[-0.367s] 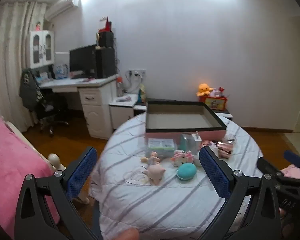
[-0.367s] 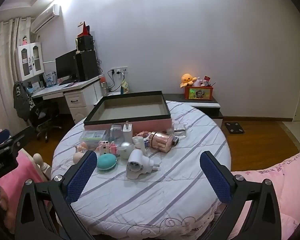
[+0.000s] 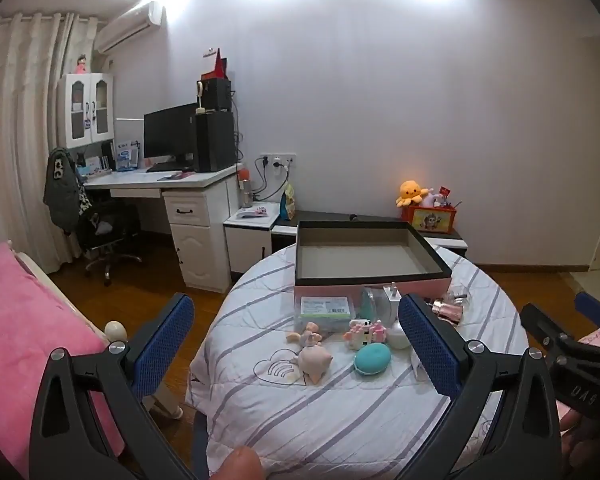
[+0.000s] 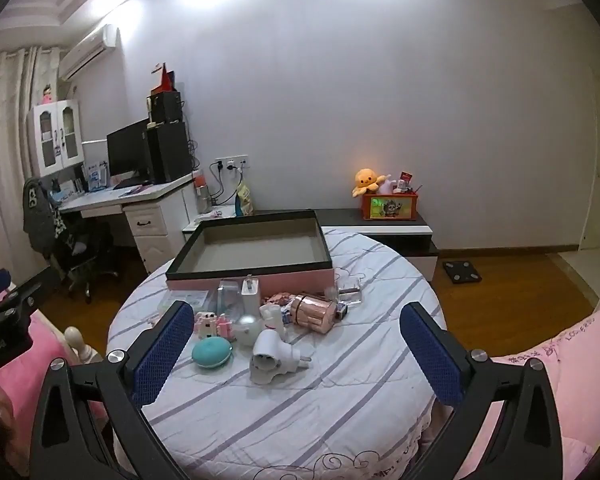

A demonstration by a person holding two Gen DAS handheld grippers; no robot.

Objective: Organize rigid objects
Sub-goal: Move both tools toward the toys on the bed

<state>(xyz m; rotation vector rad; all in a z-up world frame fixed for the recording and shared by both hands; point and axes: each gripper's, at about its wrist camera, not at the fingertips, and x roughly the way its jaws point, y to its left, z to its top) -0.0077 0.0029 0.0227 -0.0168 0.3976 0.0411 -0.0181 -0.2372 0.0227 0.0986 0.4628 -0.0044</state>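
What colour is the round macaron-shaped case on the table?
Teal; the macaron-shaped case shows best in the right wrist view, lying near the white plug adapter.

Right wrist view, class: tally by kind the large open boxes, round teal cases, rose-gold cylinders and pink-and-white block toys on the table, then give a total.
Large open box: 1
Round teal case: 1
Rose-gold cylinder: 1
Pink-and-white block toy: 1
Total: 4

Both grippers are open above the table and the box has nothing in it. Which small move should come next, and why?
Probably lower the open right gripper onto the white plug adapter: it lies nearest, apart from the clutter, and the box behind is empty.
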